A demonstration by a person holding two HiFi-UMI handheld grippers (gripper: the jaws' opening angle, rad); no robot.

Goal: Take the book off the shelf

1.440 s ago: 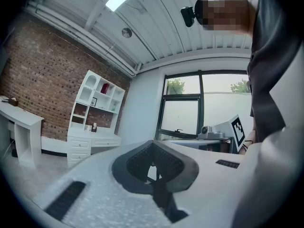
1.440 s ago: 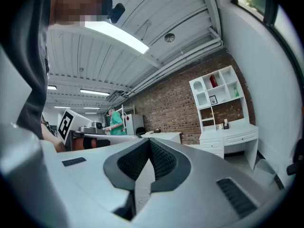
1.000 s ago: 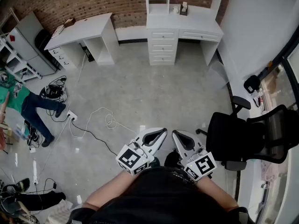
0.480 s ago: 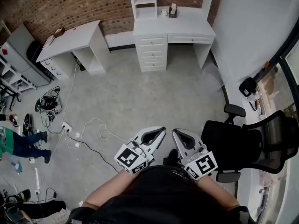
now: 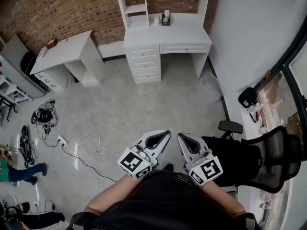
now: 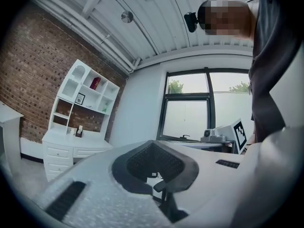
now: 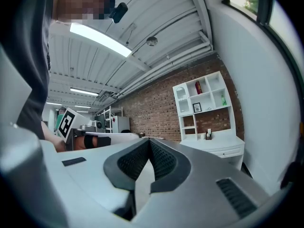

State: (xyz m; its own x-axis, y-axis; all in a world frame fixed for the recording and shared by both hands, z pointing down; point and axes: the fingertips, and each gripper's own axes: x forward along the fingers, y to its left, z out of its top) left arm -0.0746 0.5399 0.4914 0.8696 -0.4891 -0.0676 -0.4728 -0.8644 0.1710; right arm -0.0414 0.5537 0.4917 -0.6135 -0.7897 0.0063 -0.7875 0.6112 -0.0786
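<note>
A white desk with a shelf unit stands against the brick wall far ahead. A red book stands upright in an upper compartment of the shelf, also seen as the red book in the right gripper view. The head view cuts off the upper shelves, so the book is hidden there. My left gripper and right gripper are held side by side close to my body, several steps from the desk. Both are shut with nothing in them. The left gripper and right gripper point up toward the shelf.
A black office chair stands just to my right, by a window wall. A second white desk is at the left by the brick wall. Cables trail over the grey floor at the left. A person in green is at the left edge.
The view has shifted toward the desk: more of the shelf unit shows and the chair sits nearer my right. Both grippers keep their place before my body, still shut.
</note>
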